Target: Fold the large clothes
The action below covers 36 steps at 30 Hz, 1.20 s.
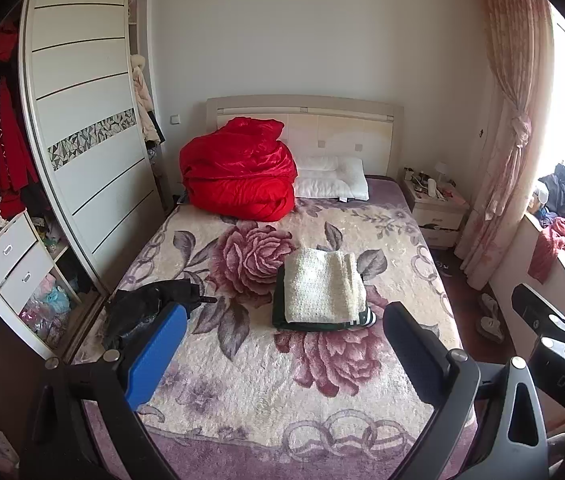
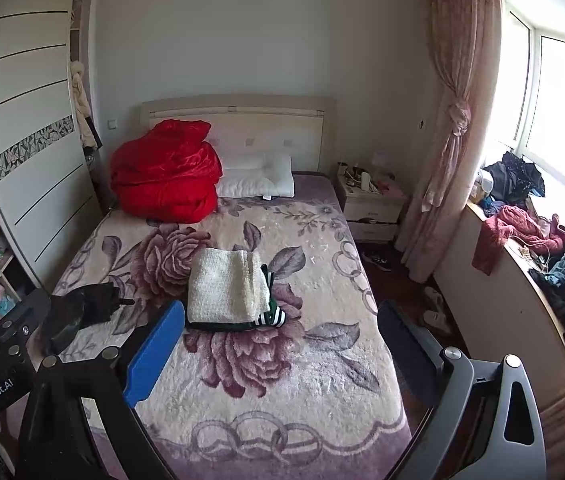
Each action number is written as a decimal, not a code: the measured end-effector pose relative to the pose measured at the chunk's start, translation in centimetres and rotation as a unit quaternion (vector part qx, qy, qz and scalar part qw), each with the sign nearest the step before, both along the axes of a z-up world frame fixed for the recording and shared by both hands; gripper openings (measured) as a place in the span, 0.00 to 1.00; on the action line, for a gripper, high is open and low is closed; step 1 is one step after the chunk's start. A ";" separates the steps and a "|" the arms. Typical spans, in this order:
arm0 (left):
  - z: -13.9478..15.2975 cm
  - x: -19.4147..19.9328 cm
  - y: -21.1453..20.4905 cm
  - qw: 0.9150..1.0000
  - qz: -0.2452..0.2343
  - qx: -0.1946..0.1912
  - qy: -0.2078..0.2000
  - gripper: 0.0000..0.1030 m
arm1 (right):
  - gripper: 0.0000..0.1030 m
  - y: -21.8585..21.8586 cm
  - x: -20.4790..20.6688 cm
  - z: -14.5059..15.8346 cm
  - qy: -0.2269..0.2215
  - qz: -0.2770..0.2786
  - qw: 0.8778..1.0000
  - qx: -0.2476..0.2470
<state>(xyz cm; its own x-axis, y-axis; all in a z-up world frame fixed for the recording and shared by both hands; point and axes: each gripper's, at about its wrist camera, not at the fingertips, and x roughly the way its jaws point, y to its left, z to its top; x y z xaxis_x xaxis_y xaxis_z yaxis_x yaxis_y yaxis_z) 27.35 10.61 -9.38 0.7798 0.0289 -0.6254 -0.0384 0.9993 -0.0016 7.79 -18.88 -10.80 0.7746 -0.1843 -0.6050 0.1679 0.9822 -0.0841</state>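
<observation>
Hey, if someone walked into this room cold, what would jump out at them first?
Probably the bright red quilt bundled up at the head of the bed, beside the white pillow. Next, the folded cream sweater stacked on a dark green garment in the middle of the big rose-patterned blanket. Both the left gripper and right gripper are open and hold nothing.

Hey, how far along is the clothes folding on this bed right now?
Done: a cream knit lies folded on a dark green striped garment, stacked mid-bed. In hand: nothing; the left claw and right claw are both open and empty. Left: the crumpled black garment near the bed's left edge.
</observation>
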 end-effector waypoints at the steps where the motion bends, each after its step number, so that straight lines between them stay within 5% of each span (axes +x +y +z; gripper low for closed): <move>1: 0.0 0.0 0.0 1.000 0.000 0.001 0.000 0.97 | 0.96 0.0 -0.2 0.0 -0.001 -0.001 1.000 0.001; 36: 0.7 -0.4 0.1 1.000 0.003 0.003 -0.012 0.97 | 0.97 0.4 -1.2 0.0 -0.002 -0.001 1.000 0.004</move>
